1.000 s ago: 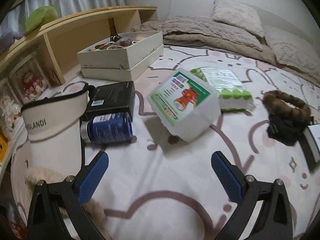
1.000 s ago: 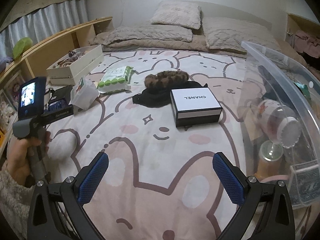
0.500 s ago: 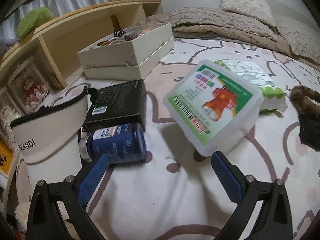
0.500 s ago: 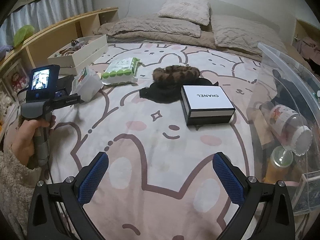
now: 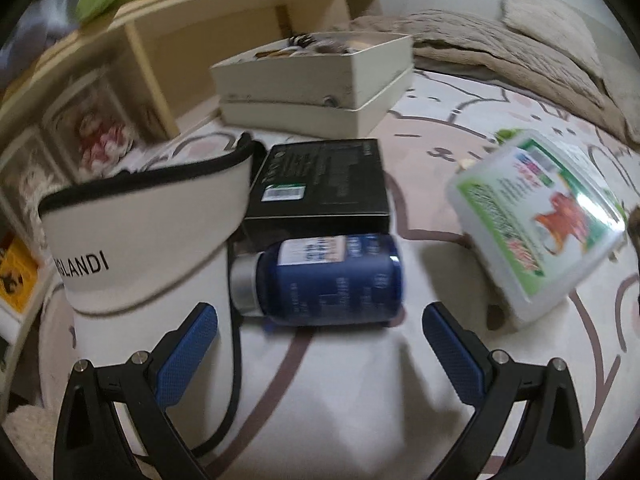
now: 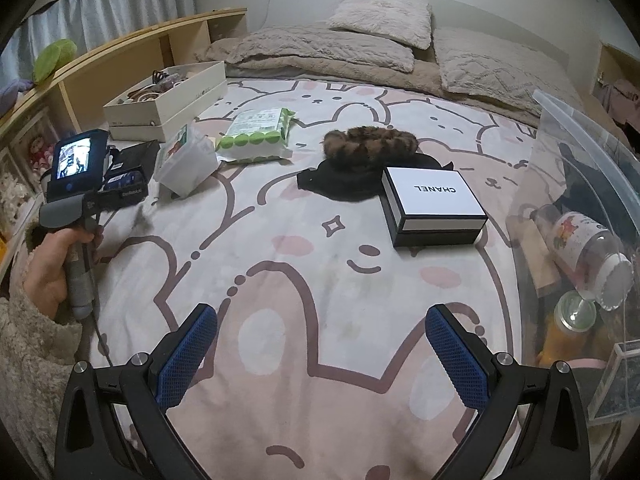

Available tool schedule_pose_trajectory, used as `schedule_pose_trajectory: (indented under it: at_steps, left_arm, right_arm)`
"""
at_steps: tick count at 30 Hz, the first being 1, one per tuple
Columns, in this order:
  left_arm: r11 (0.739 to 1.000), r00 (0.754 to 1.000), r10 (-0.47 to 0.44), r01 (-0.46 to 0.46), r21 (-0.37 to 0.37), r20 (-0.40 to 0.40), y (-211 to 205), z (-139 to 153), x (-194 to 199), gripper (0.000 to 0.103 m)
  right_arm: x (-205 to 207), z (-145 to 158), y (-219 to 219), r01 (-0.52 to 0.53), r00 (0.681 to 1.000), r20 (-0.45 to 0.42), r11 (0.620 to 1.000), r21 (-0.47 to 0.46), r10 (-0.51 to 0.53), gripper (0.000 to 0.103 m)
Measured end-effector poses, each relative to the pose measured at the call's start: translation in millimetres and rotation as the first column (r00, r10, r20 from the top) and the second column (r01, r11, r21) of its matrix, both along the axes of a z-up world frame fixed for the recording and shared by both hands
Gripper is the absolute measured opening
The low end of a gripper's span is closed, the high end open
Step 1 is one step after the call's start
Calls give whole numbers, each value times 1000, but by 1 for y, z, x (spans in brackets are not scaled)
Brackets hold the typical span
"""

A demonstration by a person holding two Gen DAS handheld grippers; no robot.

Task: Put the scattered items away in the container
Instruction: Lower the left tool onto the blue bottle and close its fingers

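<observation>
My left gripper (image 5: 320, 344) is open, its blue pads either side of a blue bottle (image 5: 324, 280) lying on its side on the bed, a short way in front. Behind the bottle lies a black box (image 5: 320, 184). A white visor (image 5: 148, 220) stands at the left, a clear plastic box with a green label (image 5: 536, 220) at the right. My right gripper (image 6: 320, 352) is open and empty over the bed sheet. The clear plastic container (image 6: 580, 208) stands at the right, holding bottles.
A white CHANEL box (image 6: 432, 200), a black cloth with a brown fur band (image 6: 368, 144) and a green wipes pack (image 6: 256, 132) lie mid-bed. A cream tray of small items (image 5: 320, 76) sits by the wooden shelf (image 5: 160, 52). Pillows lie at the far end.
My left gripper has moved forward and left, closing in on the blue bottle, which now sits between the pads. The right gripper has barely shifted.
</observation>
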State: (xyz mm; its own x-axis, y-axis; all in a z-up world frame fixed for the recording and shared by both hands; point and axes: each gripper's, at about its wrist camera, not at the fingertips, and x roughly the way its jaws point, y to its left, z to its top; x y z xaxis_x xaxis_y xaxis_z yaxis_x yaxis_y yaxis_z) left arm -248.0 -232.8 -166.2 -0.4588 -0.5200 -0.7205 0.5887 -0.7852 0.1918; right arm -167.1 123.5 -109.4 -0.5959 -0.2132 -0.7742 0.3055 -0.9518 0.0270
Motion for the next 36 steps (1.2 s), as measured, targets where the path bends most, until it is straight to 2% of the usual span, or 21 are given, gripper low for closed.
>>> schedule_pose_trajectory:
  at_steps: [3, 11, 17, 22, 26, 28, 32, 36]
  left_arm:
    - [1000, 1000, 7, -6, 18, -19, -5, -1, -1, 103]
    - [987, 998, 10, 0, 161, -59, -21, -13, -11, 103]
    - [987, 997, 7, 6, 163, -75, -21, -13, -13, 103]
    - [984, 995, 2, 17, 178, -105, -24, -11, -12, 95]
    - [977, 993, -34, 58, 208, -115, -21, -10, -8, 95]
    - [973, 992, -47, 72, 218, -118, -17, -10, -6, 95]
    - [966, 989, -70, 99, 239, -127, -6, -8, 3, 95]
    - [965, 987, -104, 130, 227, -122, 15, -5, 11, 95]
  right_arm:
    - [1, 0, -3, -5, 1000, 0, 1000, 7, 5, 103]
    - [-5, 2, -12, -8, 999, -39, 1000, -9, 7, 103]
    - [-29, 8, -2, 50, 996, -70, 995, -92, -56, 103]
    - [-66, 12, 7, 104, 990, -79, 988, -117, -114, 103]
    - [-94, 6, 4, 80, 996, -37, 987, -140, -86, 103]
    - [-100, 0, -4, 46, 998, -28, 992, -114, -49, 103]
    - [-104, -18, -28, -13, 999, -35, 1000, 17, 14, 103]
    - [-103, -34, -46, -73, 996, -37, 993, 92, 77, 103]
